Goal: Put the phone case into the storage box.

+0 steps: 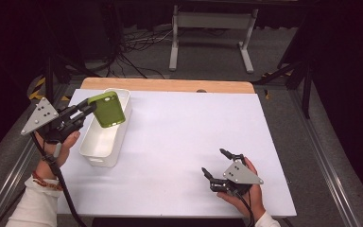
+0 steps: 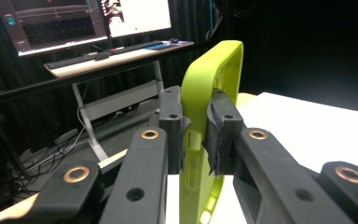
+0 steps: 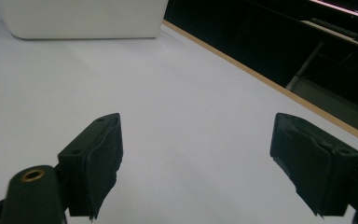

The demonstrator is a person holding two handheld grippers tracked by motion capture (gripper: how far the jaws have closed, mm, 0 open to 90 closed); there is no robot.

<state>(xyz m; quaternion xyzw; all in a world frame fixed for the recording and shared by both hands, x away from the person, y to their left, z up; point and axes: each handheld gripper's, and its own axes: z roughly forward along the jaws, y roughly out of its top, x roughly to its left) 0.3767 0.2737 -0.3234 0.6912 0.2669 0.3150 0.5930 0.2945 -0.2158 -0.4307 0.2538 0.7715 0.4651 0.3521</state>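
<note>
Up at the left of the high view, the left gripper (image 1: 86,109) is being held above the table (image 1: 179,142), its jaws pointing toward the middle and pressing on one edge of a green phone case (image 1: 108,109). Seen from the left gripper view, the pads (image 2: 216,135) are pinching the phone case (image 2: 205,93) wall from both sides, with the case standing upright between them. The person's left hand (image 1: 59,142) is gripping the tool from below, with the white-sleeved forearm coming in from the bottom left corner.

The phone case is hanging in the air over the far half of a white bin (image 1: 105,137), tilted, and not resting on the bin's rim.

Near the front right of the table, the right gripper (image 1: 216,163) is lying low, cupped by the right hand (image 1: 246,191). Its jaws are standing wide apart with nothing between them, as the right gripper view shows, with the bin (image 3: 81,18) ahead of them.

Between the bin and the right gripper, a broad stretch of bare white table is lying open. The bin is sitting close to the table's left edge, and a wooden strip (image 1: 170,85) is running along the far edge.
</note>
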